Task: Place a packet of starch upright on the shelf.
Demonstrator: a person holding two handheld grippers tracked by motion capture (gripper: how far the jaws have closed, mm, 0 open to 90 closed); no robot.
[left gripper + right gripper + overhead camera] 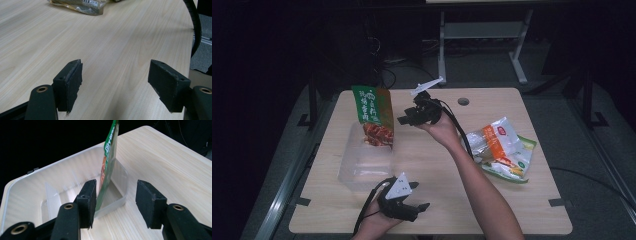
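Left gripper [404,202], jaws spread, idles before the tub [362,167]; right gripper [414,116], spread beside the upright packet [374,117], might topple it.

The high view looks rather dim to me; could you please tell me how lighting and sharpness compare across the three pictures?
High view: dark surroundings, lit table, slightly soft. Left gripper view: bright wood, sharp fingers, packet at the top edge softer. Right gripper view: black background, clear plastic container shows pale glare, green snack bag reasonably crisp.
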